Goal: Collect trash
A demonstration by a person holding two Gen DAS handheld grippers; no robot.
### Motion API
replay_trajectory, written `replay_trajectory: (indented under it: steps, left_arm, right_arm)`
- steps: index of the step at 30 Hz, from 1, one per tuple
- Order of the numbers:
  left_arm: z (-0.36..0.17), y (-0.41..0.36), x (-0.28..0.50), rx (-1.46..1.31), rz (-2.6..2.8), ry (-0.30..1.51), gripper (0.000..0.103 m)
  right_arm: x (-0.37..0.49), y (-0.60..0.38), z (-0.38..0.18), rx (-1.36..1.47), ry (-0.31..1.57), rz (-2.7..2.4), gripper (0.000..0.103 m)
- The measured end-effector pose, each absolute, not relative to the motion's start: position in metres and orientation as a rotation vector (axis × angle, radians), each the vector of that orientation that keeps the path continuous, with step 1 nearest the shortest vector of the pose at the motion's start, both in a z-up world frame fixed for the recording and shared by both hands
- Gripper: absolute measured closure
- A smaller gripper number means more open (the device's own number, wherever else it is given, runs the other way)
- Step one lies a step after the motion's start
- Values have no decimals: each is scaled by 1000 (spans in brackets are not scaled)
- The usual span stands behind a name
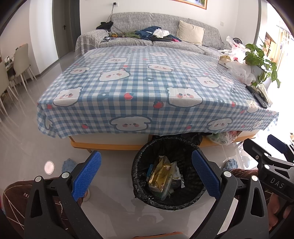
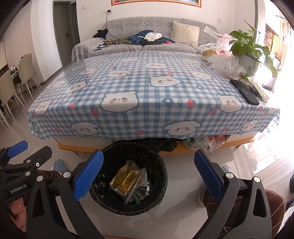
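Currently: both tongs, left tongs (image 1: 146,174) and right tongs (image 2: 148,176), gape empty over bin (image 2: 128,207); scan table (image 2: 147,82) before lifting.

The tablecloth (image 2: 139,117) hides the far rim of the bin (image 2: 128,209) and most of the bags (image 2: 205,142) under the table. Items beneath the gold wrapper (image 2: 125,181) are indistinguishable. The picture frame (image 2: 156,2) is cut off.

Bin (image 2: 128,176) mouth open from above, wrappers (image 2: 126,182) well below its rim, counter (image 2: 147,117) edge overhanging its far side; counter top bare across the middle and left, obstructed at the right end by bags (image 2: 224,64), plant (image 2: 248,47) and remote (image 2: 244,92).
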State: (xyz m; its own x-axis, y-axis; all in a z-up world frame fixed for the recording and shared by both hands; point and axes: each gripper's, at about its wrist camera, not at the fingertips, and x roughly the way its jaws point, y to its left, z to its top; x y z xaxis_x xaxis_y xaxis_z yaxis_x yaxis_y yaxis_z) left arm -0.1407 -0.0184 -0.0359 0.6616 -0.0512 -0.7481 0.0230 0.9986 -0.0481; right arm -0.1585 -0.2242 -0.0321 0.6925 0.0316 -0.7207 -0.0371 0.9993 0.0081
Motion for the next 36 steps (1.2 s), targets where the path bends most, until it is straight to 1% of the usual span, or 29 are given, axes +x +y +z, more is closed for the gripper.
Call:
replay_trajectory:
  steps: [36]
  left_arm:
    - [-35,-25,-143,-31,-30,848,6]
  right_arm:
    - [-160,-224,-35,-9,808,36,8]
